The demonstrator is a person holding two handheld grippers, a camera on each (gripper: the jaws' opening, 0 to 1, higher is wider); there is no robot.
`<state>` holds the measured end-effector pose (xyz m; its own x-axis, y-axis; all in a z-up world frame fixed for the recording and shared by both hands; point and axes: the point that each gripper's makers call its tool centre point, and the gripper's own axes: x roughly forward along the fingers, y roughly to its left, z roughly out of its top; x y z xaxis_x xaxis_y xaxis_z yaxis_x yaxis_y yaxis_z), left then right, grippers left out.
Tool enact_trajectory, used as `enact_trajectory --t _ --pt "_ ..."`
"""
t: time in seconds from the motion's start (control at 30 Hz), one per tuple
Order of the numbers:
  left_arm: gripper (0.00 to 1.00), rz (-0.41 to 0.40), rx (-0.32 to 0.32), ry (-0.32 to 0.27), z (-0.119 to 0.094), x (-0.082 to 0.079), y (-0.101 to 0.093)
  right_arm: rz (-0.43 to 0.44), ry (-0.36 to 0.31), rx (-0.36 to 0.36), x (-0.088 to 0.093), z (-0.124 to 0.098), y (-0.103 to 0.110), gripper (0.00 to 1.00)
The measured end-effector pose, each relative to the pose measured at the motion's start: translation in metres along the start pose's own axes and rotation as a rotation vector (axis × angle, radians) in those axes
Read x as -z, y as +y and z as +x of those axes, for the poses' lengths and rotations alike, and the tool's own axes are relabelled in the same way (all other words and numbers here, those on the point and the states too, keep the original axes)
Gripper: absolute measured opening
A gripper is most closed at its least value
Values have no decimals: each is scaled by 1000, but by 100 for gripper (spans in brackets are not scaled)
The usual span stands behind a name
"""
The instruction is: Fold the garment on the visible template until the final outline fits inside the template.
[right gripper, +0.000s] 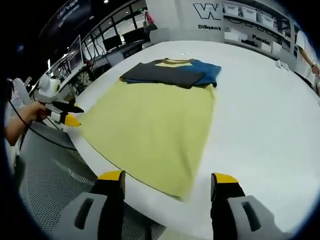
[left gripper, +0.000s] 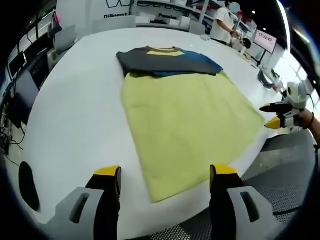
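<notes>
A yellow-green T-shirt point(left gripper: 185, 120) lies flat on the white table point(left gripper: 80, 115). Its dark grey and blue upper part point(left gripper: 165, 62) is folded across the far end, with the yellow collar showing. My left gripper point(left gripper: 165, 172) stands open at the near hem, with one hem corner lying between its jaws. My right gripper point(left gripper: 274, 115) hovers at the shirt's right hem corner by the table edge. In the right gripper view the shirt point(right gripper: 150, 120) stretches away, my right gripper point(right gripper: 170, 177) is open over its near edge, and my left gripper point(right gripper: 70, 114) sits at the far left corner. I cannot make out a template outline.
Perforated metal flooring point(right gripper: 55, 175) runs below the table edge. A dark oval patch point(left gripper: 27, 185) marks the table at near left. A person in a white shirt point(left gripper: 220, 22) stands behind the table near shelves and a screen point(left gripper: 265, 40). Monitors point(right gripper: 82, 47) line the far side.
</notes>
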<state>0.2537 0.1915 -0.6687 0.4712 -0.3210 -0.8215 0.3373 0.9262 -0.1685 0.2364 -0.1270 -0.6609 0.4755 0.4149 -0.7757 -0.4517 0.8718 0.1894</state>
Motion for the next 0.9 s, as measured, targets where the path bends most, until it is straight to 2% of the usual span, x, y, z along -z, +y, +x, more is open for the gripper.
enact_trajectory --t 0.23,0.27,0.33,0.4,0.53,0.67,0.77,0.9 --pt "59 -7 -1 5 -5 9 -8 -1 16 14 6 0 -1 58" --pt "56 -39 -13 0 -6 10 -6 -4 22 19 7 1 -2 57" --pt "46 -59 -32 12 -7 12 -2 -7 25 41 9 1 -6 52" --pt "41 -65 -36 31 -8 15 -2 -21 32 43 10 1 -6 49" --pt "40 -79 -32 34 -9 17 -4 -3 33 43 11 2 -5 47" --pt "33 -88 -43 35 -9 18 -3 -1 36 46 12 1 -5 44" --pt "33 -72 -66 56 -8 21 -2 -12 55 60 18 3 -6 40" --pt "24 -57 -81 62 -8 22 -1 -5 50 77 17 2 -9 31"
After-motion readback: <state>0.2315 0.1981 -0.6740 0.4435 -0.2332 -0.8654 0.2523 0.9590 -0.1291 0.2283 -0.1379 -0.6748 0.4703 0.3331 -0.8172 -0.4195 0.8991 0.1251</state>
